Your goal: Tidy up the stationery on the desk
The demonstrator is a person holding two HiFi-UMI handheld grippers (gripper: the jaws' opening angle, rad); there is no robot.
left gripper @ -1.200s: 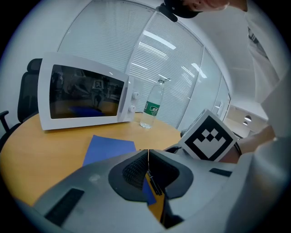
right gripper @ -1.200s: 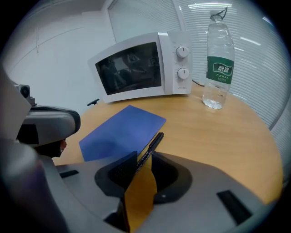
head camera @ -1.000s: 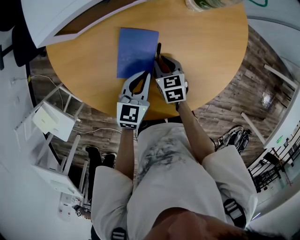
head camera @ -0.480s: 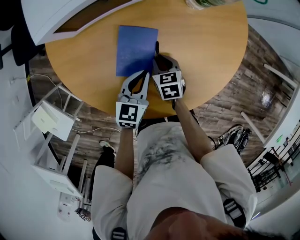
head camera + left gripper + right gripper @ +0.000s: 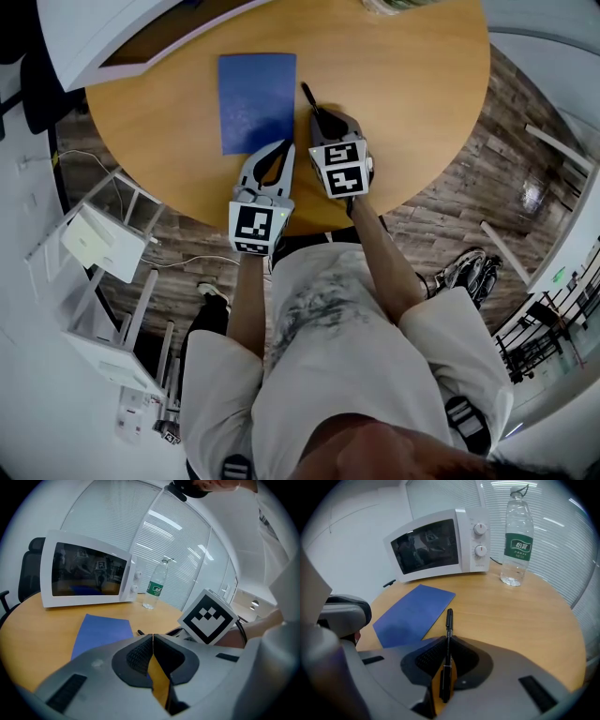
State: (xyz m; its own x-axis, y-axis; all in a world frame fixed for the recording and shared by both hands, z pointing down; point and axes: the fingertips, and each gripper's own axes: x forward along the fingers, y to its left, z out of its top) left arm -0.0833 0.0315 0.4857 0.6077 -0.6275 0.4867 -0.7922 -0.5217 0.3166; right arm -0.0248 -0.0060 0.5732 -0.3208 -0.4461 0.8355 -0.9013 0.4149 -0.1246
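A black pen is clamped between the jaws of my right gripper and pokes forward over the round wooden desk; in the head view the pen sticks out ahead of that gripper. A blue notebook lies flat on the desk just left of the pen; it shows too in the right gripper view and the left gripper view. My left gripper hovers at the desk's near edge below the notebook, shut with nothing in it.
A white microwave stands at the desk's far side, with a clear water bottle to its right. A white shelf unit stands on the floor to the left. A chair is behind the desk.
Both grippers and the pen have shifted slightly; the pen now points up and to the left, clear of the notebook's right edge. The notebook sits a little further left in view.
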